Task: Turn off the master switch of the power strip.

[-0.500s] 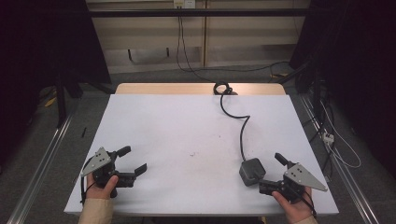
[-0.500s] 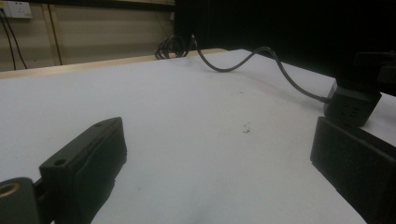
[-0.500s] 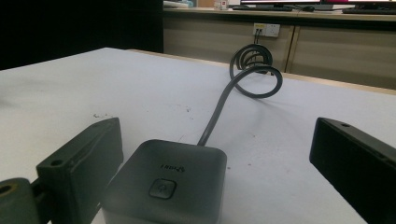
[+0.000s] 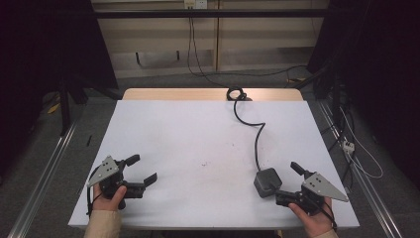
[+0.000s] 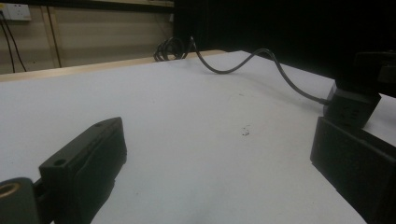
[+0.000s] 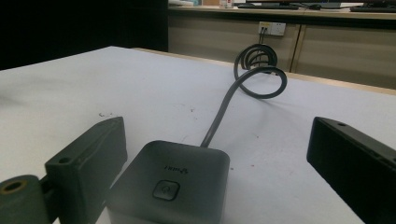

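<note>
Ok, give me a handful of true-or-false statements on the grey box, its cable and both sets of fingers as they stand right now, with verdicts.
1. The right gripper has its fingers spread, with the grey box between them. True.
2. The right gripper is clamped on the box. False: the right gripper view shows a clear gap on at least one side of the box.
3. The box's cable runs to a coil at the far edge of the table. True.
4. The left gripper holds the cable. False: it is open over bare table, well away from the cable.
5. The box's top face has a square button. True.
</note>
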A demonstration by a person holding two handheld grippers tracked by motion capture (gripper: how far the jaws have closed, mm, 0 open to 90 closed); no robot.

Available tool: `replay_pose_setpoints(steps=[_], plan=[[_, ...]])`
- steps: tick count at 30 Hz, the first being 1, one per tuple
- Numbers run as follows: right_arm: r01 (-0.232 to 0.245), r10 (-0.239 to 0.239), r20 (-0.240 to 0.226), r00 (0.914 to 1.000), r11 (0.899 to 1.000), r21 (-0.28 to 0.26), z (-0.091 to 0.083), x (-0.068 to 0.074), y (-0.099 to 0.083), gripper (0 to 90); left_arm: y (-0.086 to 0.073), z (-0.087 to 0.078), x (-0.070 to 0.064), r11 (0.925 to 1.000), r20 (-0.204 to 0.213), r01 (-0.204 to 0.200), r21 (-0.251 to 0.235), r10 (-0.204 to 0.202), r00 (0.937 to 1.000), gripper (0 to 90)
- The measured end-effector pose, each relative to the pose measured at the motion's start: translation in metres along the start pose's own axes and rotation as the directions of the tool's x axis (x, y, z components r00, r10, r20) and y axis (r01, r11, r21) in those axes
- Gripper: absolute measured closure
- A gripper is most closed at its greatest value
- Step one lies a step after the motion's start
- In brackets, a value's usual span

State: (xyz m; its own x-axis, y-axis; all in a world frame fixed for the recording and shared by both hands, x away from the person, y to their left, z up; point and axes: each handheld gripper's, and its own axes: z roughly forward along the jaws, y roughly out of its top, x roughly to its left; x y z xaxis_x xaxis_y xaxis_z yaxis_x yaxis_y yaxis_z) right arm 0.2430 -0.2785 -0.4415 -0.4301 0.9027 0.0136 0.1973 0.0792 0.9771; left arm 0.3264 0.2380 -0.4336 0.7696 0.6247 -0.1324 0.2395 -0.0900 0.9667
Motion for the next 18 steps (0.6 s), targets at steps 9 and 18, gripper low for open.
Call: replay_pose_setpoints(steps=[9, 18], plan=[[-0.003, 0.003, -0.012, 0.9999, 1.000, 0.012, -0.001, -0.001, 0.006, 14.4, 0.000, 0.002, -0.001, 1.0000, 0.001, -0.005, -0.002, 0.005, 1.0000, 3.2], [-0.004, 0.006, -0.037, 0.9993, 0.999, 0.051, -0.001, -0.004, 0.013, 29.3, 0.000, 0.000, -0.003, 0.9999, 0.000, -0.012, 0.000, 0.012, 0.9999, 3.2]])
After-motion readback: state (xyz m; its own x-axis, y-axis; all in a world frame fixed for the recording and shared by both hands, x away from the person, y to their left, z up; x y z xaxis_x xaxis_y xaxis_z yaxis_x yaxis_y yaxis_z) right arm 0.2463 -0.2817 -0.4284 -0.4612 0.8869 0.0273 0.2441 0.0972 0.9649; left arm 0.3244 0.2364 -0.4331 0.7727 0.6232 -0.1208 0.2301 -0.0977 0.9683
